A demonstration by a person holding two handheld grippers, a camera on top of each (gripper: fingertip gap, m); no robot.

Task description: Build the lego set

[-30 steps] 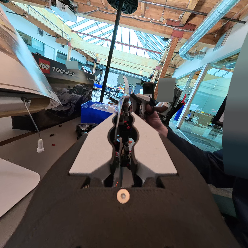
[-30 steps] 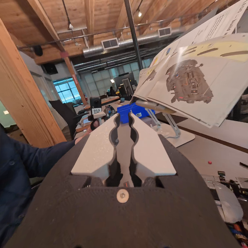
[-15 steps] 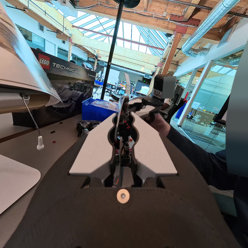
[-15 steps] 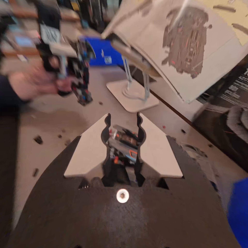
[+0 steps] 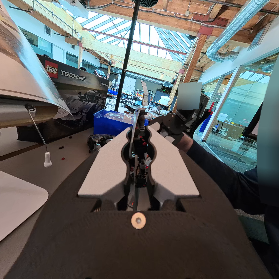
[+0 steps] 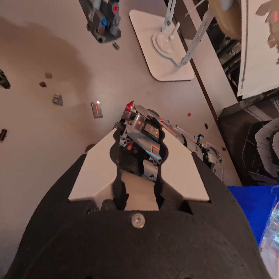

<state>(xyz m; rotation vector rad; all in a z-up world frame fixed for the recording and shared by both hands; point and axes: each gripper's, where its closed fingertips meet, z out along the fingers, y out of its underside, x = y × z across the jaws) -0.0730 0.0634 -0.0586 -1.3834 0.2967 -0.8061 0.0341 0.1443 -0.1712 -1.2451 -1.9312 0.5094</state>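
Note:
My left gripper (image 5: 138, 129) is shut on a slim lego sub-assembly (image 5: 139, 151) of grey panel, black beams and red pins, held upright above the table. It also shows at the top of the right wrist view (image 6: 104, 22). My right gripper (image 6: 138, 131) is open and points down over the partly built grey lego car (image 6: 173, 129) with orange stripes, which lies on the table. The car's end shows between the open fingers; I cannot tell if they touch it. The right gripper (image 5: 169, 129) shows just right of the left fingers, and the car (image 5: 98, 139) sits further left.
Loose pieces lie on the table: a grey tile with an orange stripe (image 6: 97, 109), a small grey piece (image 6: 57, 99), a red stud (image 6: 189, 114). A white book stand base (image 6: 160, 49) holds the instruction booklet (image 5: 22, 68). The lego box (image 5: 72, 93) and a blue bin (image 5: 108, 125) stand behind. My hands' fingertips stand some 20 centimeters from each other. To reach the small grey piece (image 6: 57, 99) in a straight line is about 12 centimeters for my right fingers, about 20 centimeters for my left.
My right gripper has swung from pointing level across the room to pointing down at the table, has opened wider, and now hangs over the car. My left gripper has kept its sub-assembly nearly still.

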